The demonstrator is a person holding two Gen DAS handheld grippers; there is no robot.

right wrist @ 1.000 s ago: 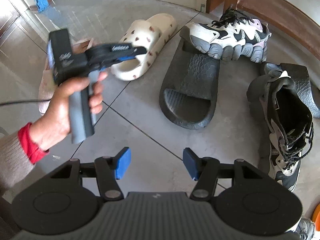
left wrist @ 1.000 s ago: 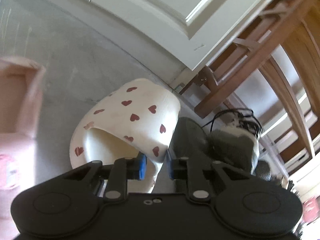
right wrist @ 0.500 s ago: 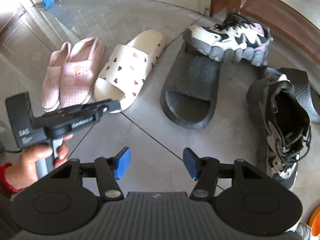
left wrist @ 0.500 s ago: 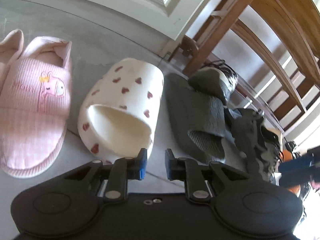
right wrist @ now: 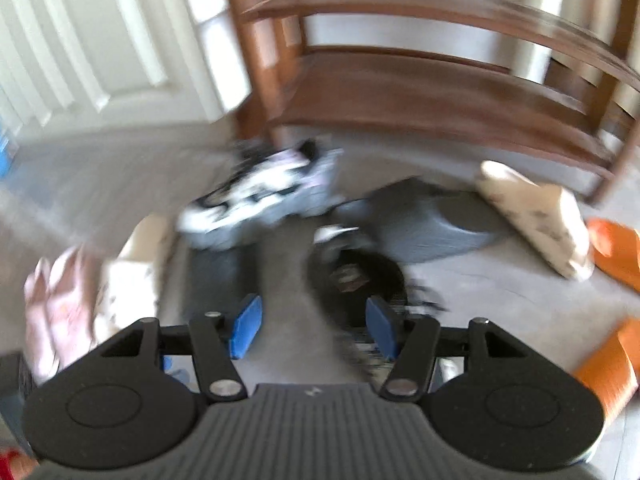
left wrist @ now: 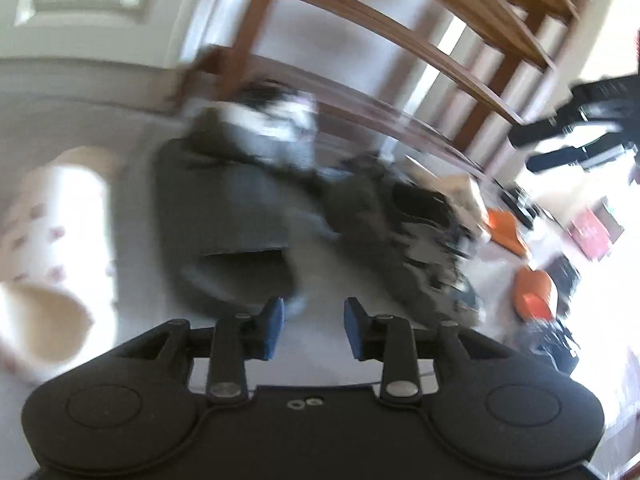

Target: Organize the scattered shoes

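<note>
Shoes smeared; black sneaker (right wrist: 356, 280) half-hidden.

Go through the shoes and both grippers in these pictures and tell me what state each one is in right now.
left gripper: open, empty, jaws just opening
right gripper: open, empty
heart slipper: on floor, sole down
dark slide: flat on floor
white sneaker: upright, toe overlapping dark slide
dark sneaker: on floor, opening showing
orange slides: on floor, apart
</note>
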